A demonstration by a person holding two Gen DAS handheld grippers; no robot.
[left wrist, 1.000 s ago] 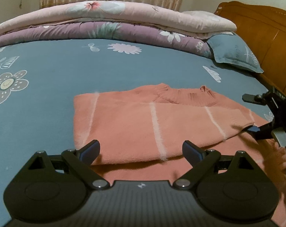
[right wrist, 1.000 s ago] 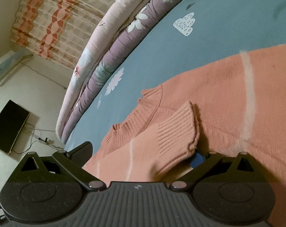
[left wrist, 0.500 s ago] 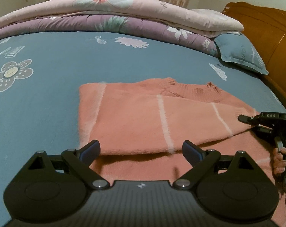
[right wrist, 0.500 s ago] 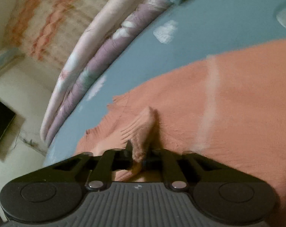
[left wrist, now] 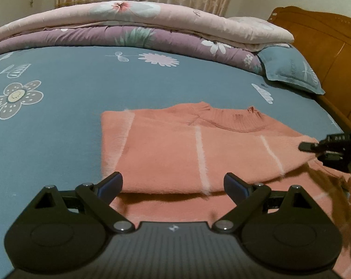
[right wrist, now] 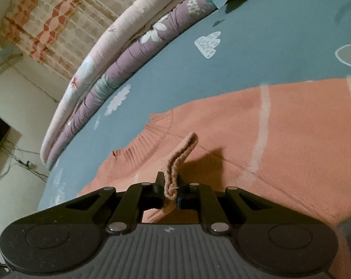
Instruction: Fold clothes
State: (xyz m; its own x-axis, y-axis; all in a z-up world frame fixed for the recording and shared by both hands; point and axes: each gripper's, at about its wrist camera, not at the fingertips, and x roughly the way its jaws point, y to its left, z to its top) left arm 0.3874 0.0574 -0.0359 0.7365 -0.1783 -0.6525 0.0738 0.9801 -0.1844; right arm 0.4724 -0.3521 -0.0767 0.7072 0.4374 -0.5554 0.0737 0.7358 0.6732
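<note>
Left wrist view: a salmon-pink sweater (left wrist: 198, 148) with pale stripes lies on a blue flowered bed (left wrist: 82, 88), toward the headboard (left wrist: 326, 51) side. One layer is already folded over another, its lower edge just ahead of the camera. The left hand-held gripper (left wrist: 173, 184) hovers over that near edge with its fingers spread wide, holding nothing. At the right edge of the sweater the right hand-held gripper (left wrist: 314, 150) reaches in at the cloth. Folded quilts (left wrist: 138, 28) and a pillow (left wrist: 291, 69) lie along the far edge of the bed.

Right wrist view: the right hand-held gripper (right wrist: 172, 191) is clamped on a ribbed cuff (right wrist: 178, 162), which stands up between its fingers. The sweater's collar (right wrist: 142, 146) lies just beyond, and the body spreads to the right.

The step in hand looks like folding a sleeve. The next move likely calls for carrying the cuff across the body and laying it flat without dragging the folded layer; the free left gripper could pin the near edge.
</note>
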